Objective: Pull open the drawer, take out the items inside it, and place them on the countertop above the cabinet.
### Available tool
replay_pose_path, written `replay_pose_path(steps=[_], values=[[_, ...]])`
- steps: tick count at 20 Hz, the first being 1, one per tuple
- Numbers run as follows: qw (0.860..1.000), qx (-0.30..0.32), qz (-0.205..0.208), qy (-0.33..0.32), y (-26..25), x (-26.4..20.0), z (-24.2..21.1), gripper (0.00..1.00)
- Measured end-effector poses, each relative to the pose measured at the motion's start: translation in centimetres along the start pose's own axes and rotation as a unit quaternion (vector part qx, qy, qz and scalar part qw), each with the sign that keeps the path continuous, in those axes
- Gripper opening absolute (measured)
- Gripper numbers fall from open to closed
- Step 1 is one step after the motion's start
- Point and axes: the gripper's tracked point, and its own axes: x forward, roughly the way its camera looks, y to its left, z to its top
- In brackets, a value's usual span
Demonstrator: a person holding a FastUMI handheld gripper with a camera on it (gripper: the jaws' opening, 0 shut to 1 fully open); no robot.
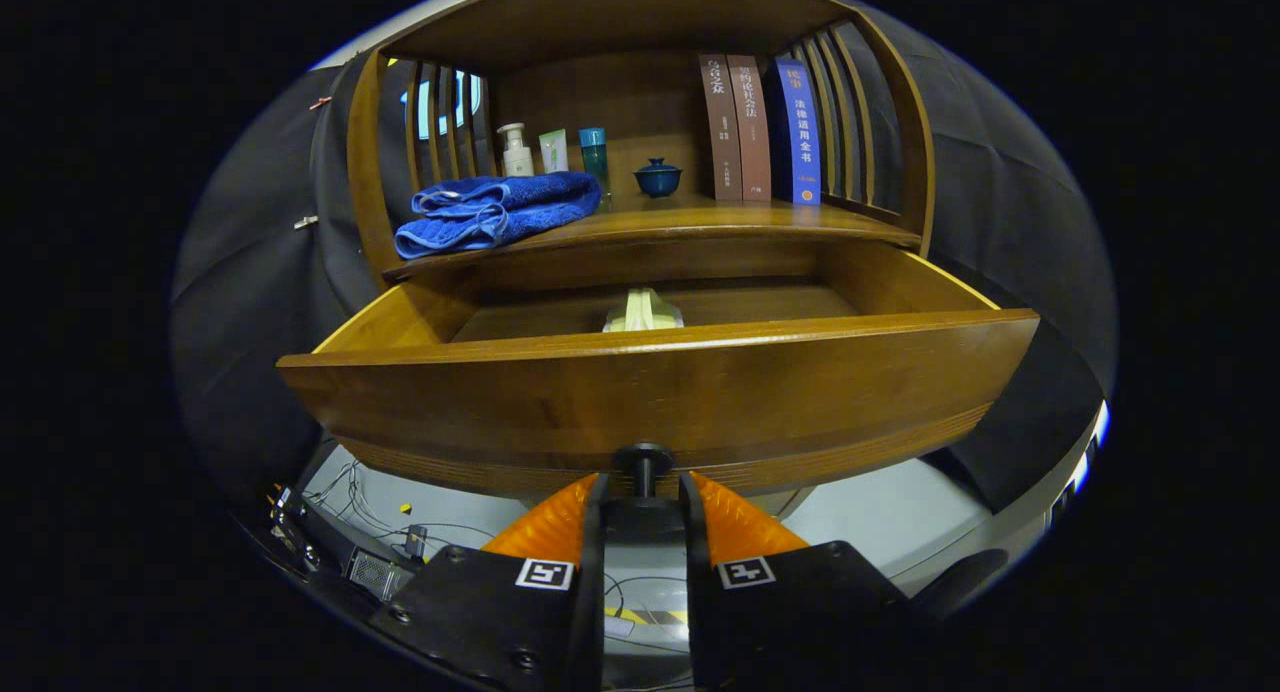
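The wooden cabinet [640, 32] has its drawer [660, 392] pulled well out. On the desk [700, 217] above lie a folded blue towel [495, 210], three books [760, 127], bottles and a small blue cup [658, 177]. The hand-held gripper [643, 492] is closed on the drawer knob [643, 462]. A pale item [643, 312] sits inside the drawer

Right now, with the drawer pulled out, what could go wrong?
The gripper is clamped on the drawer knob; pulling further might slide the open drawer out too far. The pale item sits low behind the drawer's front wall, so reaching in could bump that edge. The blue towel overhangs the countertop and may get knocked off.
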Motion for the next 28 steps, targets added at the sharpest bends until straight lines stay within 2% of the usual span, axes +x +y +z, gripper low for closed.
replay_pose_path(steps=[6,14,17,21,24,28], values=[[1.000,0.003,0.004,0.008,0.2,-2.5,-2.1,0.38],[1.000,0.013,0.011,0.011,0.2,-2.9,-2.5,0.39],[1.000,0.024,0.019,-0.002,0.3,-4.8,-1.5,0.52],[0.999,0.022,0.017,-0.041,0.3,-8.0,3.2,0.98],[0.999,0.030,0.016,-0.036,0.2,-7.7,7.3,0.99],[1.000,0.020,0.014,0.016,0.7,-3.6,10.5,0.99]])
